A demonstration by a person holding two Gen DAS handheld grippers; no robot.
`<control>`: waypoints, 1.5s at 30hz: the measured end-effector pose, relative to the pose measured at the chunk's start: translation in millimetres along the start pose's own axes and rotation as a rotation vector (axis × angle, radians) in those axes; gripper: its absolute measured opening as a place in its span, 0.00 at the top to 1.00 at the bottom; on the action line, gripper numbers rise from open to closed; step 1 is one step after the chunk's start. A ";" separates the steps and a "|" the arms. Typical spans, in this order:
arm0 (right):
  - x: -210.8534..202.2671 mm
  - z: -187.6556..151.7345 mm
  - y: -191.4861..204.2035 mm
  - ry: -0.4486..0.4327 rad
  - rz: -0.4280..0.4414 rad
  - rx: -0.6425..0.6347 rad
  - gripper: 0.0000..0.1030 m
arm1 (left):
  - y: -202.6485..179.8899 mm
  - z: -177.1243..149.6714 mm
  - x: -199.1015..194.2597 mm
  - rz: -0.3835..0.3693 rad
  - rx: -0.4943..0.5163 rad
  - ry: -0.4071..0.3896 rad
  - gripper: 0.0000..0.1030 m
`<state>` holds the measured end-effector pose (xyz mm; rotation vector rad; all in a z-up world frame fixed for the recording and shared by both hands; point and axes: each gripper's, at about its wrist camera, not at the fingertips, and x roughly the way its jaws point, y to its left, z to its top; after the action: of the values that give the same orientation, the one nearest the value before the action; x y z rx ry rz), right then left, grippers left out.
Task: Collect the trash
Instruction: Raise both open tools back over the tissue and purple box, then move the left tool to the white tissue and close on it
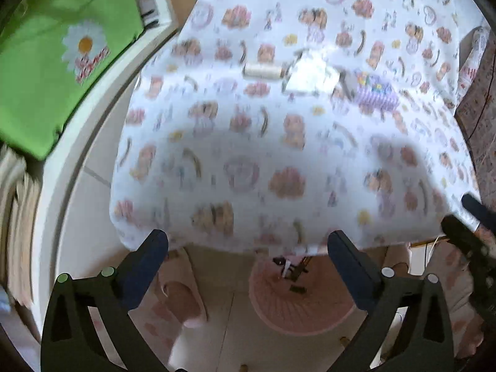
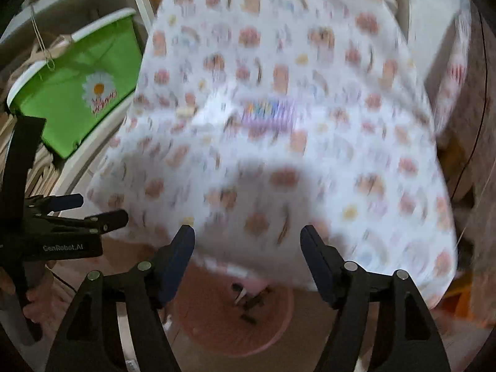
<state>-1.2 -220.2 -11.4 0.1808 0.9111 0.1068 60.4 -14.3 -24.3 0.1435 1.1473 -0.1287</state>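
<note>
In the left wrist view, the fingers (image 1: 148, 254) of the left gripper (image 1: 248, 257) are being held wide apart with nothing between them; a pink waste basket (image 1: 297, 316) is being framed at six o'clock, below the table edge, with a few dark scraps (image 1: 294, 274) lying inside it; on the patterned tablecloth (image 1: 217, 142), toward twelve o'clock, a white roll (image 1: 262, 70), a pale sheet (image 1: 311, 76) and a striped purple wrapper (image 1: 375, 93) are lying close together; a green bag (image 1: 62, 62) is standing at ten o'clock.

In the right wrist view, the fingers (image 2: 178, 257) of the right gripper (image 2: 248, 255) are being held apart and empty; the basket (image 2: 217, 334) is showing at six o'clock, the wrapper (image 2: 268, 110) at twelve, the left gripper (image 2: 93, 210) at nine; the picture is heavily blurred.

A drop into the basket is judged done; a reach toward the remaining table litter is being called for next, with the jaws brought down around one piece.
</note>
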 end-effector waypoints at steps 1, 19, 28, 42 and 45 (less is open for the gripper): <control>-2.6 6.2 -0.2 -0.013 -0.008 -0.009 0.29 | 0.6 9.4 -3.1 -0.006 0.002 -0.010 0.01; 32.8 89.5 -54.2 -0.139 -0.072 0.024 0.17 | 13.7 89.5 31.6 -0.155 -0.073 -0.083 0.01; 58.6 92.5 -65.0 -0.120 -0.128 0.063 0.17 | 0.5 101.3 50.0 -0.095 -0.055 -0.136 0.01; 66.2 95.9 -69.9 -0.104 -0.129 0.082 0.17 | -56.5 112.6 70.4 -0.045 0.097 -0.178 0.01; 66.8 94.4 -69.3 -0.099 -0.137 0.068 0.17 | -53.6 118.3 75.0 -0.060 0.071 -0.172 0.01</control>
<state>115.4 -287.3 -20.5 0.1846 0.8267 -0.0598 187.5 -90.2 -47.6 0.1573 0.9762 -0.2310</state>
